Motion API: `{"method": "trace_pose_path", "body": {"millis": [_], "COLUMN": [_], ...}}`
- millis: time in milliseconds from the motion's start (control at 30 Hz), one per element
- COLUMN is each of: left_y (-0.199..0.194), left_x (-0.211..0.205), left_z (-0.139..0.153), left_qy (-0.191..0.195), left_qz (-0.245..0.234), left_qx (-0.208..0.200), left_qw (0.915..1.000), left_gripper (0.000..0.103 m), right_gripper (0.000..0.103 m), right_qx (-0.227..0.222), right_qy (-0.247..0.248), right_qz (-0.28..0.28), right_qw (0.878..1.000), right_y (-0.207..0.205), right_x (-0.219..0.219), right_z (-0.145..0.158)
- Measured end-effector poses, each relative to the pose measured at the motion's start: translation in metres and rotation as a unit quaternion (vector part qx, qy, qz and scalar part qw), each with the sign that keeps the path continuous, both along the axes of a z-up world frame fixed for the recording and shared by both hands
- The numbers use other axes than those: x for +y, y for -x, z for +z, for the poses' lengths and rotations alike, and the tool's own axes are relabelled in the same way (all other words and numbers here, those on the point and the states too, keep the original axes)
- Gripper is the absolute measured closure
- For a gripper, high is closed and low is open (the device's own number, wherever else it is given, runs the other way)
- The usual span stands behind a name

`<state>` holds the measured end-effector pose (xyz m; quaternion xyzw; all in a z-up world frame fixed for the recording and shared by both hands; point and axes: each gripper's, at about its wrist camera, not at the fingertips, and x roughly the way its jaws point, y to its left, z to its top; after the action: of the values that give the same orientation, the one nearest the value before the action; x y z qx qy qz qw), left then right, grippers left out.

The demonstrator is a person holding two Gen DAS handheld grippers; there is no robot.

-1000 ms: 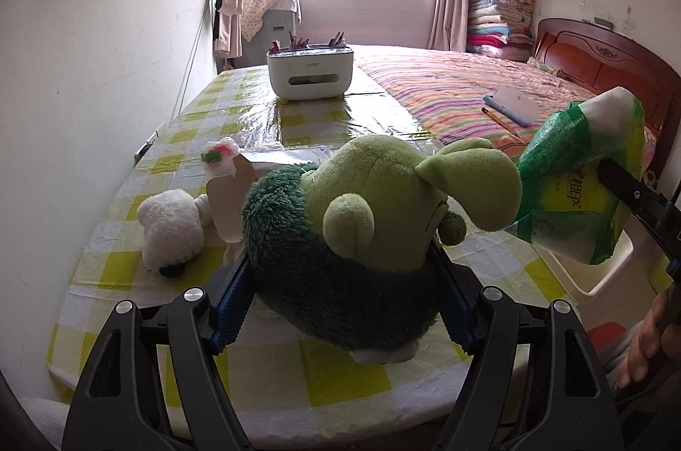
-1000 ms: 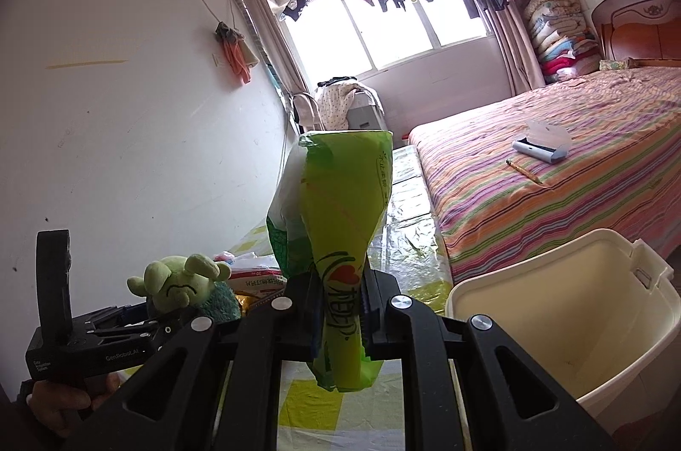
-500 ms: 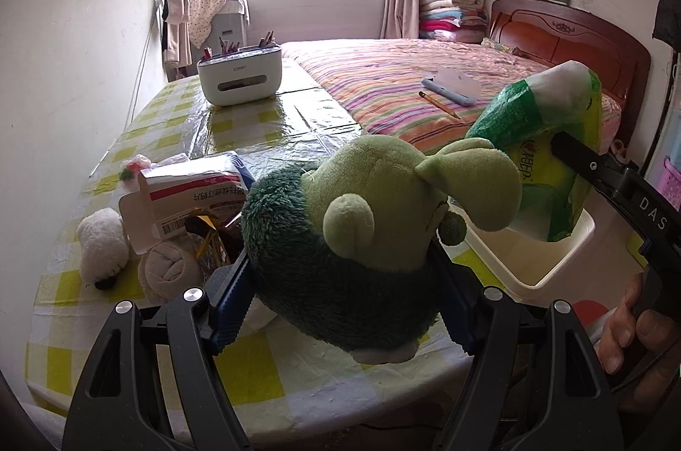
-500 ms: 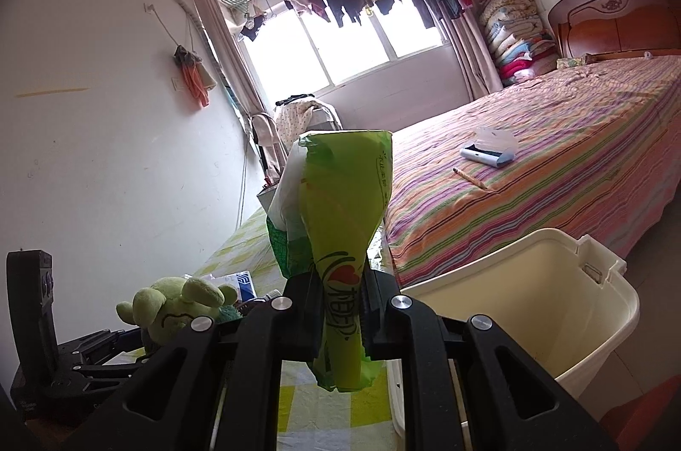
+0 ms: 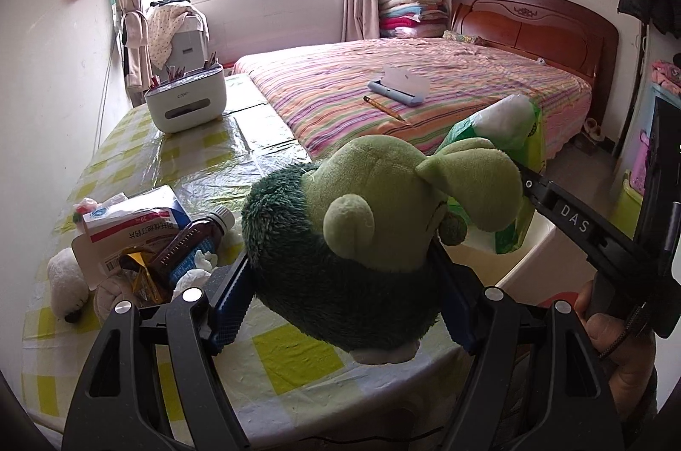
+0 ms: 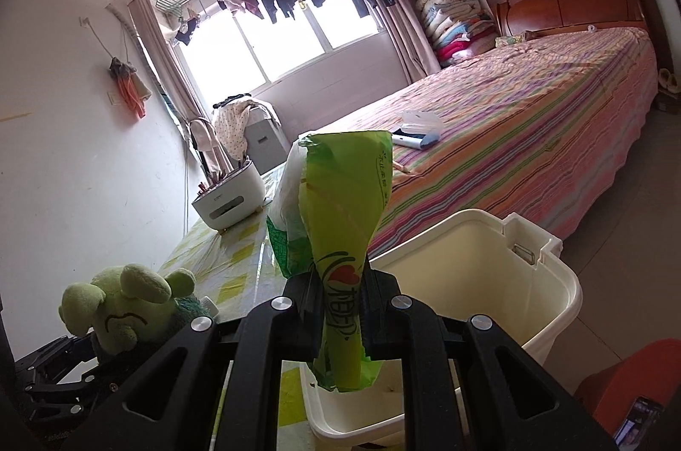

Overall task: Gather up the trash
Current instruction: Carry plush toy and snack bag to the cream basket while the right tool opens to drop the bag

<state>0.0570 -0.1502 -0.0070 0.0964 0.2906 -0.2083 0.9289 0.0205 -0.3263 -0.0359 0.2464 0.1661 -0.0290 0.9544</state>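
Counts:
- 2 grippers: left gripper (image 5: 340, 280) and right gripper (image 6: 340, 306)
- 1 green plush toy (image 5: 366, 238)
- 1 green plastic wrapper (image 6: 340, 221)
- 1 cream bin (image 6: 553, 306)
- 1 brown medicine bottle (image 5: 191, 244)
- 1 medicine box (image 5: 132, 225)
- 1 white plush (image 5: 66, 282)
- 1 white organizer box (image 5: 187, 99)
- 1 pencil (image 5: 383, 108)
- 1 bed (image 5: 425, 97)
- 1 table (image 5: 191, 161)

A: What does the wrapper (image 6: 340, 238) look like?
B: Green crumpled plastic with white inside and red print, pinched at its narrow waist between the right jaws, upright, its wide top fanning above them, its tail hanging below.
A: And the bin (image 6: 476, 280)?
B: Cream plastic, open-topped, just beyond and below those jaws.
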Motion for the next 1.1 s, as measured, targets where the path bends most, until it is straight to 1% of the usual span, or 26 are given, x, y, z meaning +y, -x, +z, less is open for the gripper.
{"method": "trace_pose_path", "body": {"millis": [300, 333, 533, 567, 633, 667, 700, 767, 867, 1000, 1100], "left_y": [0.002, 0.002, 0.003, 0.003, 0.003, 0.003, 0.002, 0.002, 0.001, -0.002, -0.004], "left_x": [-0.019, -0.020, -0.021, -0.021, -0.022, -0.022, -0.022, -0.024, -0.025, -0.034, -0.044], "left_z": [0.005, 0.006, 0.010, 0.010, 0.011, 0.011, 0.010, 0.010, 0.010, 0.011, 0.011], "left_qy": [-0.004, -0.004, -0.002, -0.001, -0.003, -0.004, -0.005, -0.006, -0.005, -0.008, -0.012], "left_qz": [-0.017, -0.017, -0.018, -0.018, -0.018, -0.019, -0.019, -0.019, -0.022, -0.030, -0.039], "left_qx": [-0.009, -0.010, -0.013, -0.013, -0.015, -0.014, -0.013, -0.013, -0.010, -0.009, -0.009], "left_qw": [0.9998, 0.9998, 0.9998, 0.9997, 0.9997, 0.9997, 0.9997, 0.9997, 0.9997, 0.9995, 0.9991], "left_gripper": [0.029, 0.029, 0.029, 0.029, 0.029, 0.029, 0.028, 0.028, 0.028, 0.028, 0.028], "right_gripper": [0.089, 0.087, 0.087, 0.085, 0.074, 0.056, 0.041, 0.040, 0.040, 0.039, 0.039], "right_qx": [0.020, 0.023, 0.048, 0.055, 0.061, 0.062, 0.061, 0.047, 0.024, -0.003, -0.015], "right_qy": [0.013, 0.011, -0.008, -0.012, -0.027, -0.034, -0.039, -0.052, -0.062, -0.085, -0.096], "right_qz": [-0.016, -0.015, -0.020, -0.022, -0.021, -0.023, -0.025, -0.029, -0.056, -0.097, -0.114], "right_qw": [1.000, 1.000, 0.999, 0.998, 0.998, 0.997, 0.997, 0.997, 0.996, 0.992, 0.989], "right_y": [-0.004, -0.005, -0.011, -0.013, -0.014, -0.014, -0.013, -0.008, 0.002, 0.018, 0.025], "right_x": [-0.007, -0.007, -0.013, -0.014, -0.016, -0.017, -0.018, -0.021, -0.027, -0.041, -0.047], "right_z": [-0.006, -0.007, -0.015, -0.016, -0.019, -0.020, -0.021, -0.020, -0.016, -0.014, -0.014]}}
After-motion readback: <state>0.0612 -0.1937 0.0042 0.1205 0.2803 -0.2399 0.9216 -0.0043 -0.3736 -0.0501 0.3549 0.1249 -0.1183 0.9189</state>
